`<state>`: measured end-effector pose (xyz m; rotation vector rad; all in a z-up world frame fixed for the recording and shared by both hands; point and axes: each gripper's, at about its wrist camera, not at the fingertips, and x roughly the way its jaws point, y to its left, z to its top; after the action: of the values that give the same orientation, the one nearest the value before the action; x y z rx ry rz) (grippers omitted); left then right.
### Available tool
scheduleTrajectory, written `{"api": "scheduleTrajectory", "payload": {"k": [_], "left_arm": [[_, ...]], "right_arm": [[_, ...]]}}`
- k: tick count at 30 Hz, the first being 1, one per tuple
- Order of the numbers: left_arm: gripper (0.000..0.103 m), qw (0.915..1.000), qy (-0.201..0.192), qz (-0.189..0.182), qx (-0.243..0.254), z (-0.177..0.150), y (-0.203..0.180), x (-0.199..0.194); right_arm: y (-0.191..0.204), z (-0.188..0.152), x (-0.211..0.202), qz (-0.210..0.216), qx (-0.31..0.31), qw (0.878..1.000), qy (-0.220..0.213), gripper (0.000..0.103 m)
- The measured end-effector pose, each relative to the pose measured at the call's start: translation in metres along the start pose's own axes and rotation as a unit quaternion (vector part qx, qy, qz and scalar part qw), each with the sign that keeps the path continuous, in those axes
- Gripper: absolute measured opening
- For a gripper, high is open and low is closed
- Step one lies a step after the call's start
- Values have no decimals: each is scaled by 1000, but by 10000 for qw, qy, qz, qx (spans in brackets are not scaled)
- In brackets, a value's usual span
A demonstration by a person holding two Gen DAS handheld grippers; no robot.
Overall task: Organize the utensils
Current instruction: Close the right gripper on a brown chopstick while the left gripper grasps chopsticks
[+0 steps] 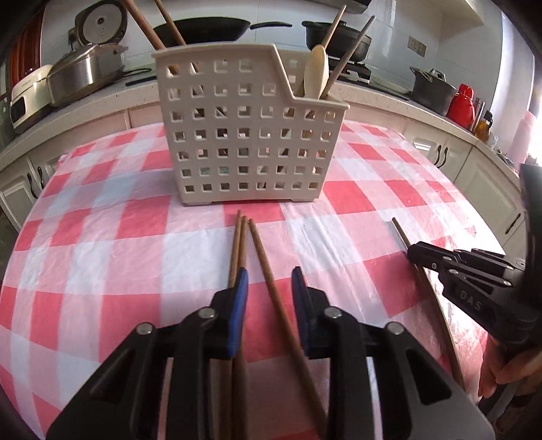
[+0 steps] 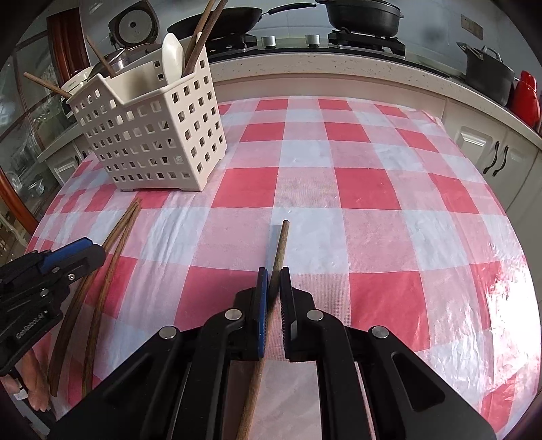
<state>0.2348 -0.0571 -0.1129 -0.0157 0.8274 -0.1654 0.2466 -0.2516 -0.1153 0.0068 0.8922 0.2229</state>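
A cream perforated utensil basket (image 1: 244, 135) (image 2: 152, 135) stands on the checked tablecloth, holding a pale spoon (image 1: 315, 72) and several wooden sticks. Three brown chopsticks (image 1: 257, 264) lie on the cloth in front of it. My left gripper (image 1: 269, 287) is open just above them, one chopstick between its fingers, two under the left finger. My right gripper (image 2: 273, 287) is shut on a single brown chopstick (image 2: 279, 250) lying on the cloth; it also shows in the left wrist view (image 1: 403, 238). The three chopsticks show at the left of the right wrist view (image 2: 111, 243).
The red-and-white checked table (image 2: 338, 189) sits in front of a kitchen counter with a rice cooker (image 1: 98, 27), pans (image 1: 210, 28), a black pot (image 2: 487, 72) and red bottles (image 1: 462, 103). Cabinet doors (image 2: 491, 152) run below the counter.
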Motion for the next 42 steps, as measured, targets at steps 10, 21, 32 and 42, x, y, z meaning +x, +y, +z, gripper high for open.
{"api": "scheduleTrajectory", "payload": {"k": [10, 21, 32, 42], "left_arm": [[16, 9997, 179, 168, -44, 6, -4, 27], [6, 9999, 41, 39, -113, 3, -3, 14], [6, 9913, -1269, -120, -313, 5, 16, -85], [6, 9836, -1768, -99, -329, -2, 22, -134]], "right_arm": [[-4, -1, -1, 143, 47, 9999, -37, 8], [-5, -1, -9, 138, 110, 9997, -186, 8], [13, 16, -80, 123, 43, 9912, -1315, 7], [33, 21, -106, 64, -331, 9878, -1519, 7]]}}
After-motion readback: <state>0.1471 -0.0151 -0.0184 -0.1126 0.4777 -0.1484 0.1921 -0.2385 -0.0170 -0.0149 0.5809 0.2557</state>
